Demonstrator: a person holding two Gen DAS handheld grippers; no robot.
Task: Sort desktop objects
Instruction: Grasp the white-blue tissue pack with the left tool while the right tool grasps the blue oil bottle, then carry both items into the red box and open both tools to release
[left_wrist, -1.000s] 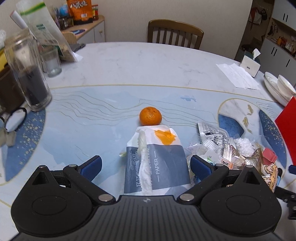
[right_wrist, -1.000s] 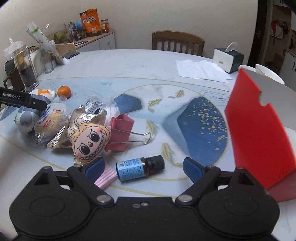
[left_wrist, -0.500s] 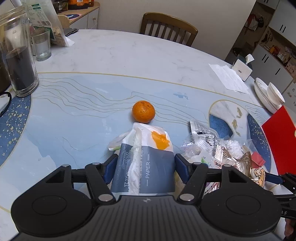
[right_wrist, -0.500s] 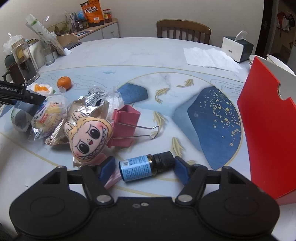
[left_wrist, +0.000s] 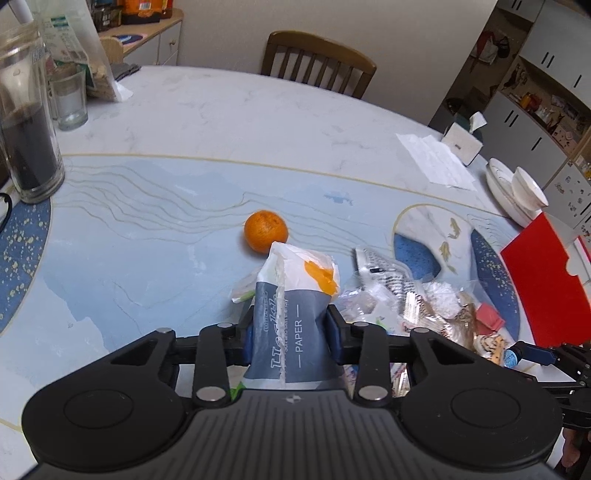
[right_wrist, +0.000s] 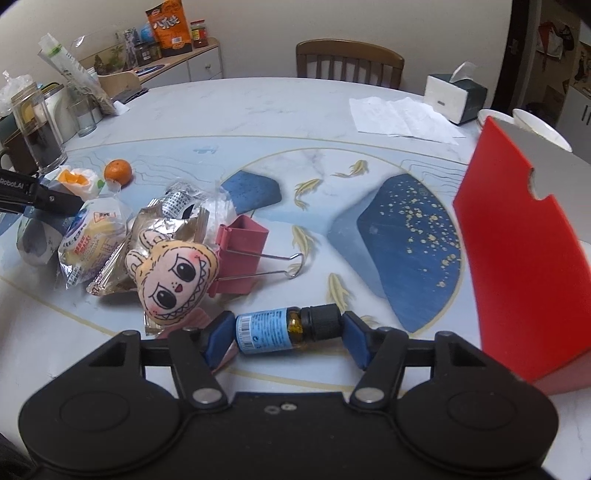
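since a second before, both my grippers had closed in: my left gripper (left_wrist: 291, 340) pinched the tissue pack (left_wrist: 291, 325) (near the orange (left_wrist: 265, 236)); my right gripper (right_wrist: 283, 332), closing, clamped the small bottle (right_wrist: 280, 329) lying on the table (right_wrist: 258, 107).

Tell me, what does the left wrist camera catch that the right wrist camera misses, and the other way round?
Only the left view shows the left gripper squeezing the tissue pack. Only the right view shows the right gripper, its jaws closing on the ends of the small bottle, with the doll and pink clip beyond. Both show the orange, the red board, the tissue box and the chair.
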